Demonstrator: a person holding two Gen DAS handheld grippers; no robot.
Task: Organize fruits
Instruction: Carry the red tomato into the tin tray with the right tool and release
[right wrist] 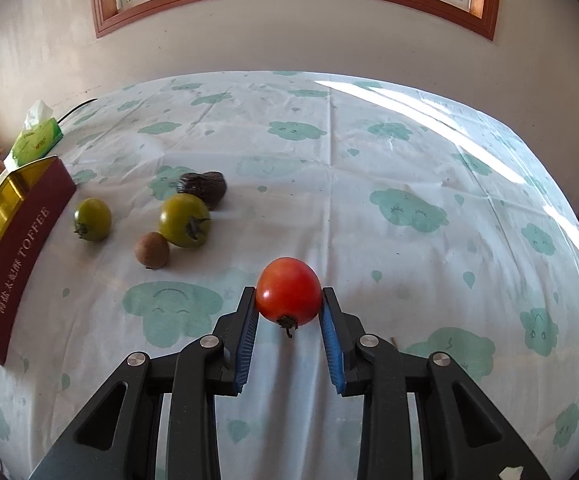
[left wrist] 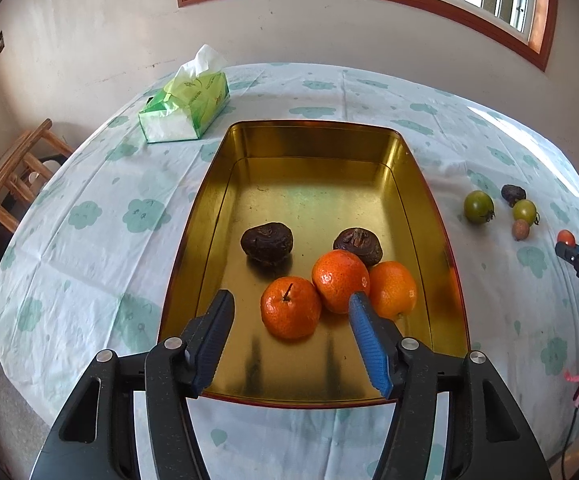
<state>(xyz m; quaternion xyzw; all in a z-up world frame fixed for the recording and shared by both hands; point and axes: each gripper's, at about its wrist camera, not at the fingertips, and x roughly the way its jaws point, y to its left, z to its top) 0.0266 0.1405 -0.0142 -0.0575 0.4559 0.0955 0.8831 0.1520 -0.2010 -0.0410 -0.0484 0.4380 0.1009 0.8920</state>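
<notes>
Tin (left wrist: 417,184) already holds three tangerines and two dark fruits, left gripper (left wrist: 291,300) hangs spread and empty above them, right gripper (right wrist: 289,300) clamps a red tomato (right wrist: 288,291), and four fruits wait on the tablecloth (right wrist: 369,200).

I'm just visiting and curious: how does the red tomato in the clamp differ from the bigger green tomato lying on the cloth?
The red tomato is red all over; the green tomato is olive green. The red tomato is pinched between the right gripper fingers; the green tomato lies free on the tablecloth, beside a small brown fruit. Both are round, glossy, and keep a dark stem.
</notes>
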